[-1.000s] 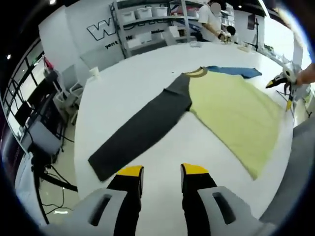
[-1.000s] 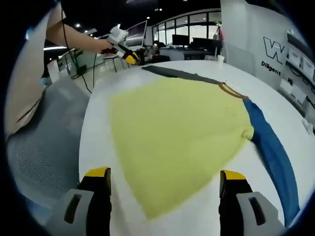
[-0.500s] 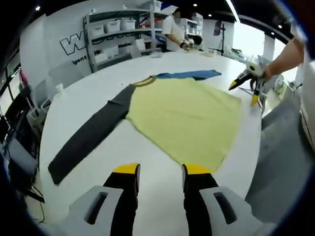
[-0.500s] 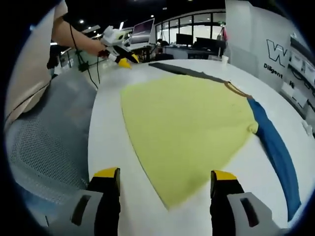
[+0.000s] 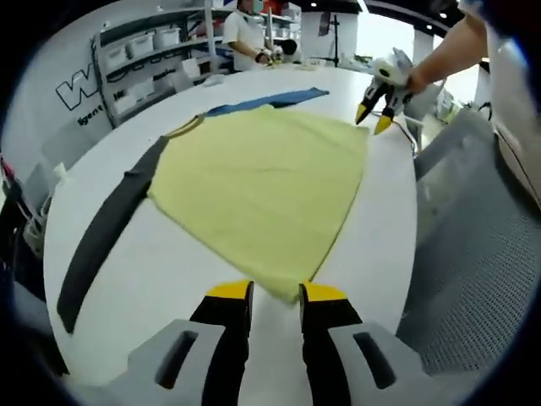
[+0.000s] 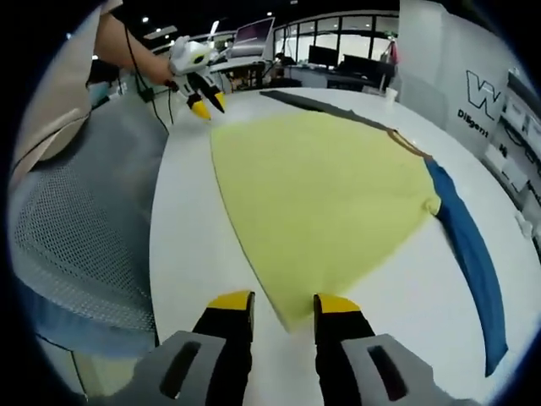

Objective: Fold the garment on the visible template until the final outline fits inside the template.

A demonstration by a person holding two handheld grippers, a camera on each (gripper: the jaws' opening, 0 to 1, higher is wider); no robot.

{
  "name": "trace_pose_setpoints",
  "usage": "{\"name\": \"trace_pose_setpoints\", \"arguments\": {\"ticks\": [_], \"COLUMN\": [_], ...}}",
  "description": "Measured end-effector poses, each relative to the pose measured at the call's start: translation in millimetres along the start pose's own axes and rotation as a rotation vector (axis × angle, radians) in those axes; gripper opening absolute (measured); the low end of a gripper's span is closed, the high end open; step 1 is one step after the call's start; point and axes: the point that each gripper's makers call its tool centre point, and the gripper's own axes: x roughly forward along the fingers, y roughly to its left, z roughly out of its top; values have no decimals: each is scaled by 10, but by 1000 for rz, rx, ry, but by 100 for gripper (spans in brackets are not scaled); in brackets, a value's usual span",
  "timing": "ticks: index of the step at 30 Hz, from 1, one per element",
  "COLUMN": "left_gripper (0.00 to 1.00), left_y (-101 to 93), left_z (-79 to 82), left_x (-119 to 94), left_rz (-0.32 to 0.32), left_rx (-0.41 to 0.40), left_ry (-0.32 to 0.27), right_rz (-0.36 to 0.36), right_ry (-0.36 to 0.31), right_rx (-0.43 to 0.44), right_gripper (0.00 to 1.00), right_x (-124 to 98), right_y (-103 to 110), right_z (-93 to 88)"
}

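A long-sleeved shirt lies flat on the white table [image 5: 169, 279]. It has a yellow body [image 5: 262, 178], a dark grey sleeve [image 5: 106, 228] and a blue sleeve [image 5: 270, 100]. My left gripper [image 5: 276, 293] is open, and one hem corner lies in the narrow gap between its yellow tips. In the right gripper view the yellow body [image 6: 321, 186] spreads ahead, with the blue sleeve [image 6: 469, 245] to its right. My right gripper [image 6: 283, 303] is open, and the other hem corner sits between its tips. Each gripper also shows from the other side: the right gripper [image 5: 376, 118] and the left gripper [image 6: 203, 106].
A grey mesh chair [image 5: 473, 237] stands against the table's near edge, also seen as the chair [image 6: 76, 228]. Shelves with white boxes [image 5: 144, 59] and a person [image 5: 245, 34] are beyond the far side. Monitors [image 6: 254, 34] stand behind the left gripper.
Both grippers have come in to the shirt's two hem corners. The right gripper's jaws have narrowed from wide apart to a small gap, and the left jaws have narrowed slightly.
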Motion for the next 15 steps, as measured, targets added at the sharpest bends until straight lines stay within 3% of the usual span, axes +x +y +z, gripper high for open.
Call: {"name": "trace_pose_setpoints", "arguments": {"ticks": [4,15], "left_gripper": [22,16], "left_y": [-61,-59], "left_z": [-29,-71], "left_x": [57,155], "left_rz": [-22,-27], "left_rx": [46,73], "left_ry": [26,68], "right_rz": [-4,-25], "right_ry": [18,27], "right_rx": [-5,-13], "right_gripper": [17,9], "right_x": [12,31], "right_y": [-1,-72], "right_z": [-56,-75]}}
